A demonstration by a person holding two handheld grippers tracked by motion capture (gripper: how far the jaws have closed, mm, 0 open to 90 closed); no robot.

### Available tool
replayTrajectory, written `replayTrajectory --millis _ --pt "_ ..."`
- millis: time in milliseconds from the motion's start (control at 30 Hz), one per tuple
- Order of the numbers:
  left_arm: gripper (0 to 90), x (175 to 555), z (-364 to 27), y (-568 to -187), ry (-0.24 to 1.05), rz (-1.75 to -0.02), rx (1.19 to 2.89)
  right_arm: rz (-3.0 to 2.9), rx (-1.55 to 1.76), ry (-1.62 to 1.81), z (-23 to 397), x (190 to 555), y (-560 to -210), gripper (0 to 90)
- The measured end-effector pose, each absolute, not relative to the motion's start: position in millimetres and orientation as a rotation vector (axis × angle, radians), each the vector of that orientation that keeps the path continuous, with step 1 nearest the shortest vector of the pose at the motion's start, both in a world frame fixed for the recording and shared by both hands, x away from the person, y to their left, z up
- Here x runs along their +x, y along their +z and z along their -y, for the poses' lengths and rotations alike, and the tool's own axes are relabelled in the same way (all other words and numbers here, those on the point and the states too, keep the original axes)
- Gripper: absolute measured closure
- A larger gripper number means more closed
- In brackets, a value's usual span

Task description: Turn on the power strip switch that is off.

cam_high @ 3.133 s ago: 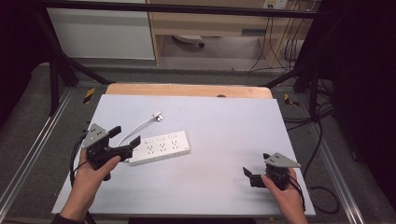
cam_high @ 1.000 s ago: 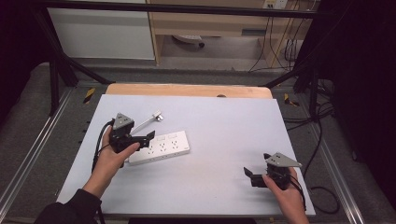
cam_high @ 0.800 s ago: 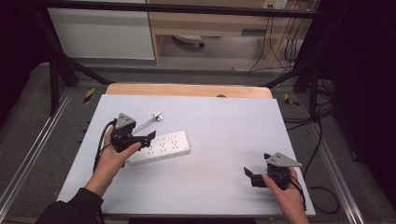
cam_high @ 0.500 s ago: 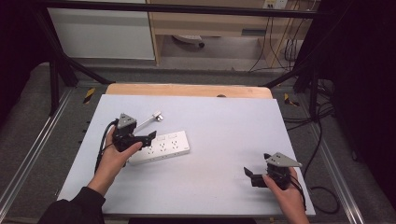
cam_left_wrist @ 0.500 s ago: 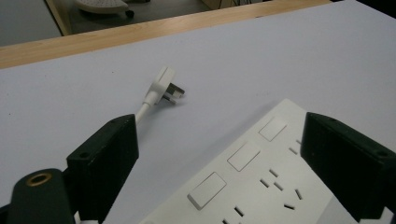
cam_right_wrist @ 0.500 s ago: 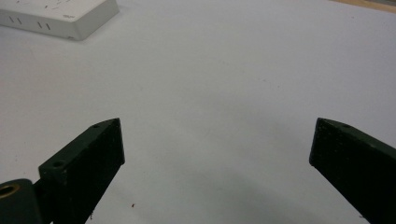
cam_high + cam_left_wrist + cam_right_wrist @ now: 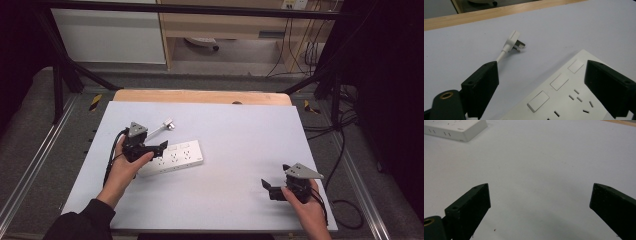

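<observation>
A white power strip (image 7: 176, 156) lies flat on the pale table mat, left of centre. Its white plug (image 7: 168, 124) rests on the mat just behind it, with the cable running back toward the strip's left end. My left gripper (image 7: 159, 148) hovers over that left end, open; in the left gripper view its jaws straddle the strip (image 7: 564, 100) and the cable, with the plug (image 7: 512, 42) ahead. My right gripper (image 7: 267, 189) rests open near the front right of the mat, nothing between its jaws (image 7: 540, 188). A corner of the strip (image 7: 456, 128) shows far off.
The mat (image 7: 240, 135) covers the table, with a strip of bare wood (image 7: 200, 96) along the far edge. Metal frame rails run along both sides. Cables hang off to the right of the table (image 7: 340, 150).
My left gripper has moved forward and right, from beside the strip's left end to over it, and has held nearly still for the last second. The right gripper has not moved.
</observation>
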State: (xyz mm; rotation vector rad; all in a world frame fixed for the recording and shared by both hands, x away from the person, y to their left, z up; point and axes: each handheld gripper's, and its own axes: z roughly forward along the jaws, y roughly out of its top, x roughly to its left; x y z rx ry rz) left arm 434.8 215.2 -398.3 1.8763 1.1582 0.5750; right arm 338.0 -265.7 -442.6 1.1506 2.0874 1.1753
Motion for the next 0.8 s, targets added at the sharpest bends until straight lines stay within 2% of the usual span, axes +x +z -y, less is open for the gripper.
replayTrajectory --millis 533,800 --pt "14.2 437.5 -214.9 -405.6 0.565 -1.172 1.894 -2.091 1.153 1.177 266.0 338.2 -442.8 3.9" --pt "23.2 438.6 -215.0 -409.2 0.564 -1.181 1.904 -2.091 1.154 1.177 266.1 338.1 -442.8 3.9"
